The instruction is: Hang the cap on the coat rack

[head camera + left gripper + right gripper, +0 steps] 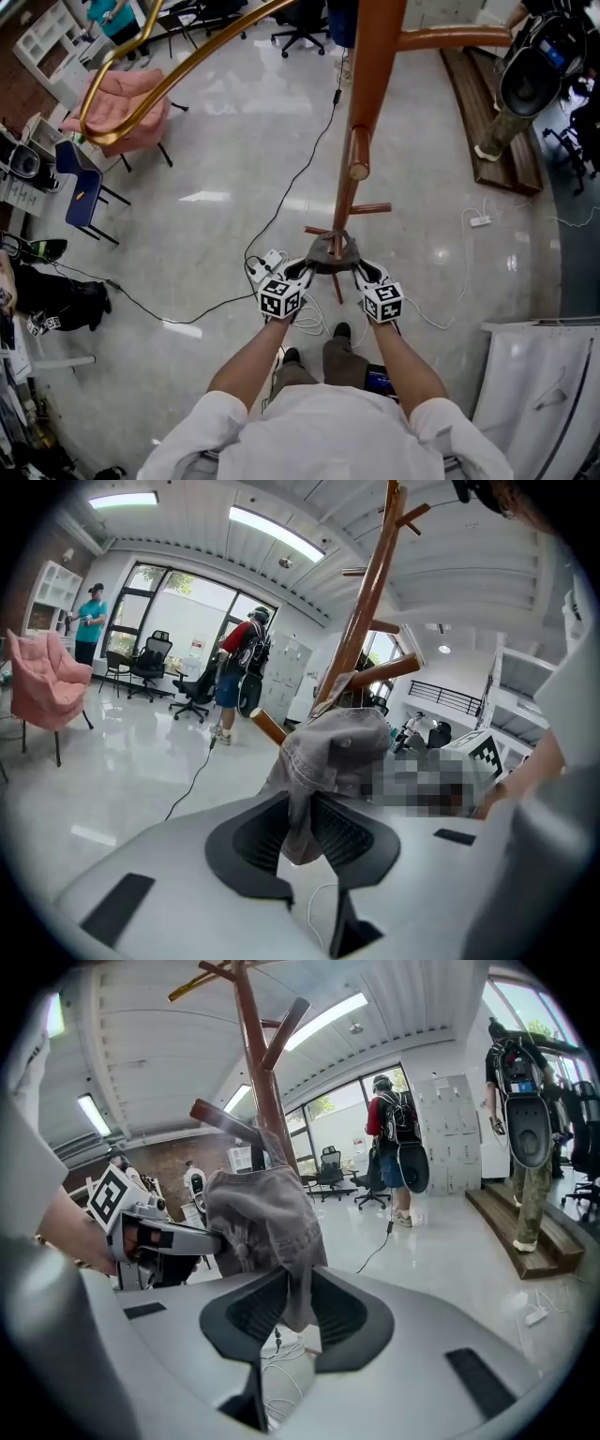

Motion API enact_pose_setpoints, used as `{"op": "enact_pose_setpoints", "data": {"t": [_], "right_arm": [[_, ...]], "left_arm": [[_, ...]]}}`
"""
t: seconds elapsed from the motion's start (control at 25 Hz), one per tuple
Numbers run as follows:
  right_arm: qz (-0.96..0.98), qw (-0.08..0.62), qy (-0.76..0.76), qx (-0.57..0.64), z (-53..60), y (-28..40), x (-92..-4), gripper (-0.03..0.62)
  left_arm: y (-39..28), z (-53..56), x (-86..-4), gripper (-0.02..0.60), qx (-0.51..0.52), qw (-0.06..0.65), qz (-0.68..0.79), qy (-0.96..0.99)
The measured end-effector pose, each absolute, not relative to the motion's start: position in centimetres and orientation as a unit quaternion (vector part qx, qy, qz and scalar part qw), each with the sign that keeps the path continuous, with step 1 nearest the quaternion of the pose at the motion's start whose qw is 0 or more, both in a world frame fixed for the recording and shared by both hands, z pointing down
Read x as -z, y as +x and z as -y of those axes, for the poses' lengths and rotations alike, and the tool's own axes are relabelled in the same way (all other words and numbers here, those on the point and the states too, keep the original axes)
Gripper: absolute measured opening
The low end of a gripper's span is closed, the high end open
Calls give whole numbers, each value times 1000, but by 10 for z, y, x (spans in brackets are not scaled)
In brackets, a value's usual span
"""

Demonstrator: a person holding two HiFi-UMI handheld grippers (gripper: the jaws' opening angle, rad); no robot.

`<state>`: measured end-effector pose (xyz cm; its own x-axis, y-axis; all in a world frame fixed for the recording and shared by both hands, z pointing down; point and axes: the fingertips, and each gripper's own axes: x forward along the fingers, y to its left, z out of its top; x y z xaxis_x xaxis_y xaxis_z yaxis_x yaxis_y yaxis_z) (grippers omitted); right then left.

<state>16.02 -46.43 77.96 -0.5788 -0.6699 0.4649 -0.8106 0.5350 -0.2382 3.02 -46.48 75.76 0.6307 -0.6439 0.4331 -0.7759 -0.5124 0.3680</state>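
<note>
While left gripper (307,268) and right gripper (358,270) clamp it, cap (332,250) sags.

A pink armchair (127,105) stands on the glossy floor (216,150).

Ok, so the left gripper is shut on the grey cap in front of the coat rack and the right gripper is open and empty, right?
Not quite. The right gripper is not empty: the right gripper view shows its jaws shut on the grey cap too. The left gripper does grip it in front of the coat rack.
</note>
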Motion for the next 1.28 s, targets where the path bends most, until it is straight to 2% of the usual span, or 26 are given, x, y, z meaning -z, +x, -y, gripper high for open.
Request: {"op": "enact_pose_setpoints", "data": {"t": [0.6, 1.28], "right_arm": [[827, 148, 495, -222, 382, 147, -752, 63], [828, 81, 525, -181, 237, 66, -666, 35]], "left_arm": [[-16, 394, -728, 72, -101, 276, 377, 878], [-91, 258, -667, 26, -54, 254, 325, 909]]}}
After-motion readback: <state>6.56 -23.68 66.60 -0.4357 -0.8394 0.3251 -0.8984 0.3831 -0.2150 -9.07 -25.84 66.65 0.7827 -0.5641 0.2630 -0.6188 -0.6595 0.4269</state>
